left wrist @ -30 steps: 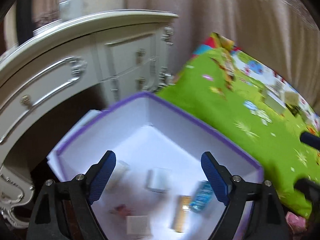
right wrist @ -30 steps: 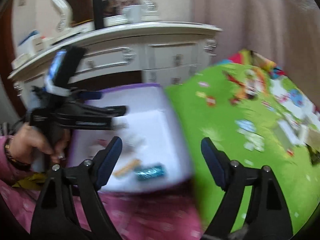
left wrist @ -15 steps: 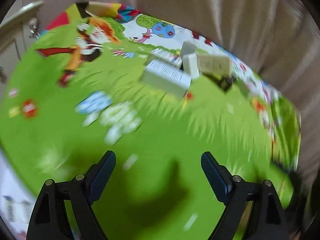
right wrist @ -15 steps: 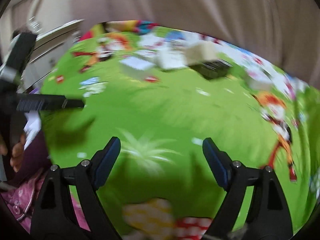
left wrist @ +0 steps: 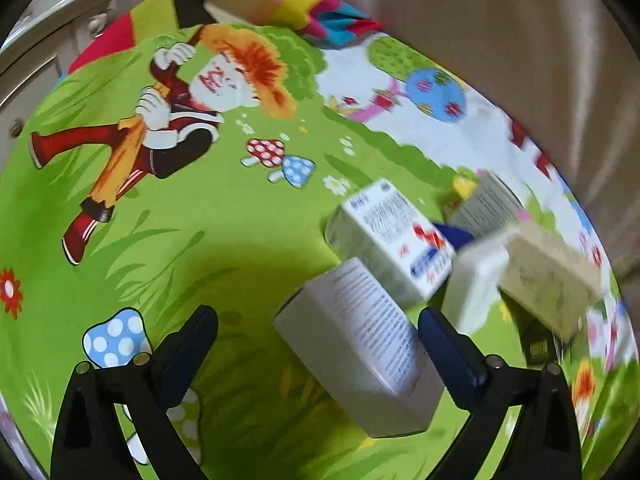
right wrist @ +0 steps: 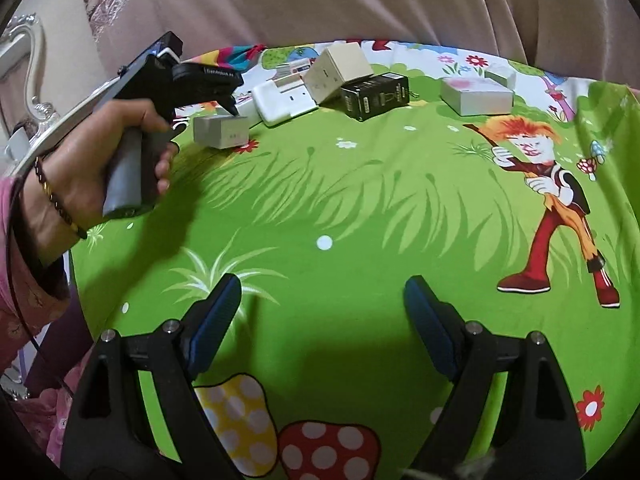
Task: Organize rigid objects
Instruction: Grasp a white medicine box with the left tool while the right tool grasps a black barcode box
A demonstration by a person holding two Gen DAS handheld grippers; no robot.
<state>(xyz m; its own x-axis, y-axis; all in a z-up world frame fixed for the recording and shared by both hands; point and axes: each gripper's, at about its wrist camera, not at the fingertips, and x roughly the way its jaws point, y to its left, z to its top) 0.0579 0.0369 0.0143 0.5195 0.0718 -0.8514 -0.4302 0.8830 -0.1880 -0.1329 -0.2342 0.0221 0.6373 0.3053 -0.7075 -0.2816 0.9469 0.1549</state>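
In the left wrist view, the left gripper hangs over a green cartoon-printed mat with its jaws spread wide; they have just been opening further, and the near end of a white box with fine print lies between the blue pads without either pad pressing on it. Just beyond that box, toward the mat's far right edge, lie a white carton with red and blue print, a small white box, a beige box and a grey printed box, bunched together and partly blurred. A pale curtain hangs behind the mat. In the right wrist view, the right gripper hovers over bare green mat near its front edge, jaws apart and empty. At the left edge a hand holds the left gripper's handle, its tip over a grey-white box. Along the mat's far edge stand a white flat box, a beige cube box, a black box and a grey flat box.
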